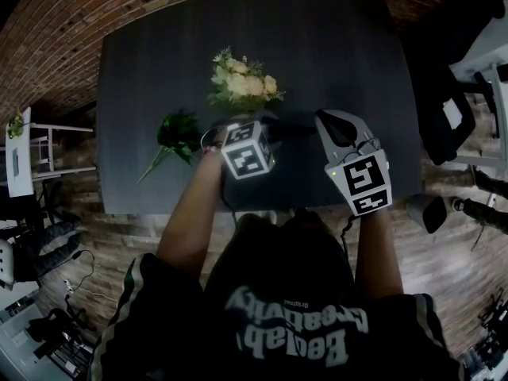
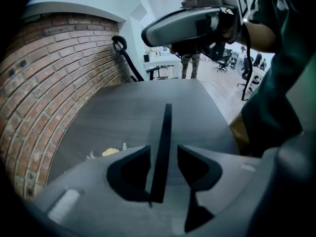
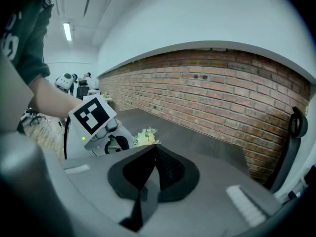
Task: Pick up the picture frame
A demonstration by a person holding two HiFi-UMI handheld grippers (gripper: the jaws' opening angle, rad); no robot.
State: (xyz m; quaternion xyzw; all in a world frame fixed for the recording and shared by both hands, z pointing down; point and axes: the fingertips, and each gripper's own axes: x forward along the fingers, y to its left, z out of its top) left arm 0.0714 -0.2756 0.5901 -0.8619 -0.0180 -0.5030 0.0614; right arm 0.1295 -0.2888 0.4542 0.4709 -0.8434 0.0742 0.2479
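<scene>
The picture frame (image 2: 163,132) is a thin dark panel that I see edge-on in the left gripper view, running up from between the jaws over the dark table (image 1: 333,46). My left gripper (image 2: 164,147) is shut on it, one jaw on each side of the panel. In the head view the frame (image 1: 292,130) is a dark bar near the table's front edge, between the left gripper (image 1: 274,135) and the right gripper (image 1: 324,119). My right gripper (image 3: 153,149) is shut with nothing in it and hangs in the air just beyond the frame's far end.
A bouquet of pale flowers (image 1: 242,82) lies on the table behind the left gripper, and a green leafy sprig (image 1: 176,132) lies to its left. A brick wall (image 3: 222,88) borders the table's far side. A black office chair (image 1: 444,94) stands at the right.
</scene>
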